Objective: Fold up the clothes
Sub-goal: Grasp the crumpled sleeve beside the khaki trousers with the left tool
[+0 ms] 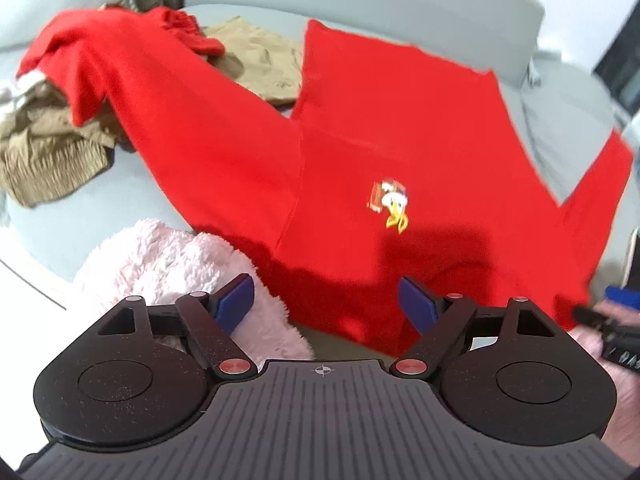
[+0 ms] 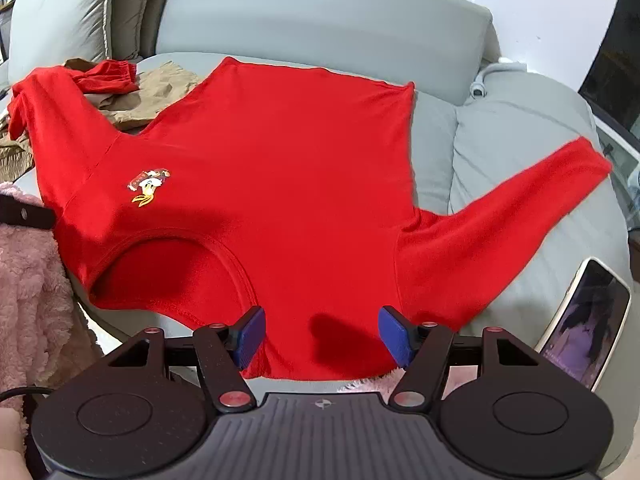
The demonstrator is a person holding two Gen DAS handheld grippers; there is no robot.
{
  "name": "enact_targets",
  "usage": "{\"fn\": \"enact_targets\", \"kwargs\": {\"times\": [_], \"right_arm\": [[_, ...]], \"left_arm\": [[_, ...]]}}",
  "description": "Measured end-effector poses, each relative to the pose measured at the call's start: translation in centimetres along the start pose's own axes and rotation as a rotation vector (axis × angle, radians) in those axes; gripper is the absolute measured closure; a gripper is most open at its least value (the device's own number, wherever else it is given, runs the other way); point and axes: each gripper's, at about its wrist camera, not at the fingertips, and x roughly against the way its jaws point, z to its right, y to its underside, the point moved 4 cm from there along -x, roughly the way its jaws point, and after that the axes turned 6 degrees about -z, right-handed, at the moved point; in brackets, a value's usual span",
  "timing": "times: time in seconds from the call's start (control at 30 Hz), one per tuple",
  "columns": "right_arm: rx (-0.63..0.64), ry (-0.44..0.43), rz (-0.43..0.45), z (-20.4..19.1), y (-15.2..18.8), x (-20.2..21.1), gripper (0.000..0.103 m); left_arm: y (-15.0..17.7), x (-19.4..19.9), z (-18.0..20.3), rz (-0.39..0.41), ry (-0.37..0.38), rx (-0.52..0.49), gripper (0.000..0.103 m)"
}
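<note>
A grey sofa [image 2: 500,168] serves as folding surface: a red shirt [image 2: 280,168] lies spread flat, sleeves out, apparently ready for folding. Both tongs, left [image 1: 326,302] and right [image 2: 322,334], hover open and empty over its near edge by the collar [image 2: 172,268].

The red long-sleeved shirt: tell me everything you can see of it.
The red long-sleeved shirt lies spread nearly flat, front up, on the grey sofa, neckline towards the cameras. It looks like soft knit, with a small cartoon duck emblem on the chest. One sleeve stretches out over the cushions; the other drapes across tan clothes. Its near edge lies by a pink fluffy fabric. Neither gripper grips it.
</note>
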Motion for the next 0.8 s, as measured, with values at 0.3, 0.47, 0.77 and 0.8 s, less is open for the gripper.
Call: {"fn": "enact_targets", "kwargs": {"times": [0.3,0.47,0.77,0.8], "right_arm": [[-0.132,-0.127,-0.006,-2.9,-2.9,1.2,0.037],[-0.076,-0.132,-0.025,-5.3,-3.9,0.8,0.037],[-0.005,-0.114,-0.07,-8.0,-5.1,-0.6,0.034],[-0.001,-0.11,-0.079,-8.2,-5.1,-0.9,0.033]], "left_arm": [[-3.0,2.7,-5.0,0.076,0.164,0.162,0.027],[-5.5,5.0,-12.3,0.205,0.265,0.379,0.029],[-11.2,8.5,-26.1,0.453,0.317,0.712,0.03],[-11.8,8.5,-27.7,0.473,0.309,0.751,0.034]]}}
